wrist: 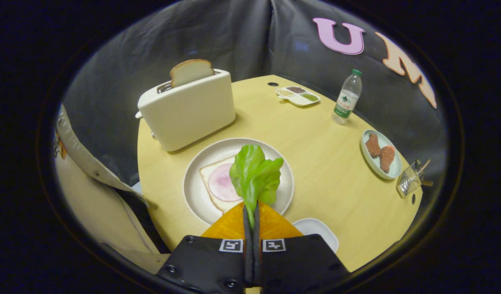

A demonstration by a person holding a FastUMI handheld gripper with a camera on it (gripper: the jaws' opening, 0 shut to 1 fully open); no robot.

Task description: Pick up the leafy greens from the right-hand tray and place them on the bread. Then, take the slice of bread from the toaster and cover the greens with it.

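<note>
The gripper (251, 216), clamped on the leafy greens (254, 173), holds them upright just ahead, over the bread (211, 185) on the plate (193, 192).

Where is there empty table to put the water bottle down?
Bare wood lies between the plate with bread and the meat dish, and ahead of the toaster toward the seasoning tray. It is crowded where the tool pinches the lettuce.

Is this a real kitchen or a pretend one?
Probably pretend: a staged booth. A black cloth wall hangs behind a small round table with a toaster and a plate. The claw is shut on leafy greens.
</note>
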